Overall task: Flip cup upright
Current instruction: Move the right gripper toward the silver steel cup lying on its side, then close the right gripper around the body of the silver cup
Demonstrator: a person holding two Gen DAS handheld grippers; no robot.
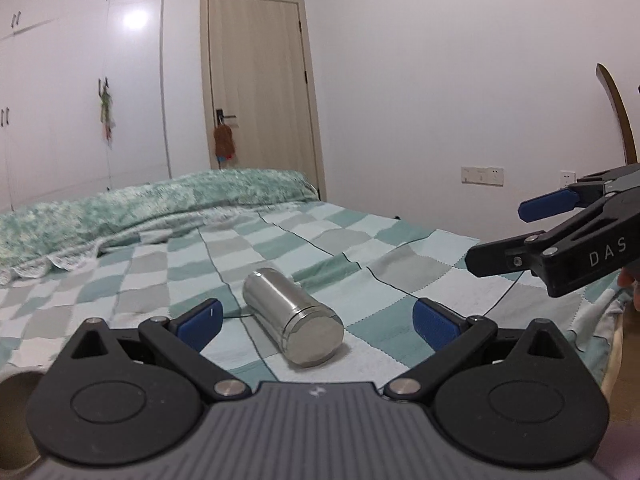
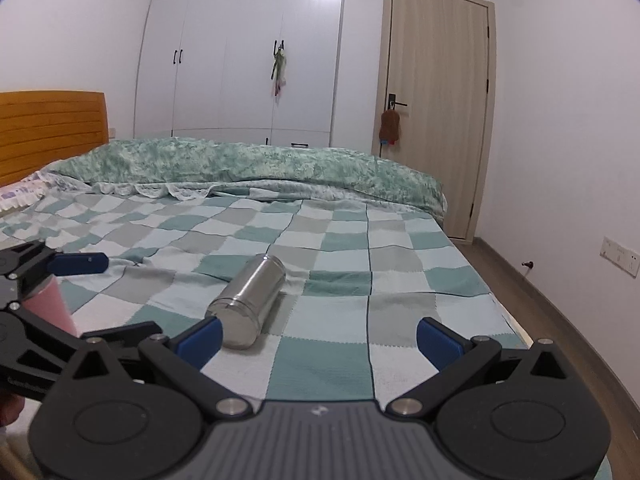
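Note:
A shiny steel cup [image 1: 294, 317] lies on its side on the checked bedspread [image 1: 160, 264], its closed base toward the left wrist camera. My left gripper [image 1: 316, 322] is open, and the cup lies between its blue fingertips [image 1: 200, 322], just ahead and apart from them. In the right wrist view the cup [image 2: 248, 306] lies ahead left of my open right gripper [image 2: 320, 338], close to its left fingertip [image 2: 200, 340]. The right gripper also shows in the left wrist view [image 1: 508, 236], open, at the right. The left gripper shows at the left edge of the right wrist view [image 2: 92, 300].
A rumpled green quilt [image 2: 248, 168] lies along the far side of the bed. A wooden headboard [image 2: 52, 132] stands at the left, a white wardrobe [image 2: 240, 52] and a door [image 2: 436, 104] behind. The bed's right edge drops to the floor [image 2: 560, 320].

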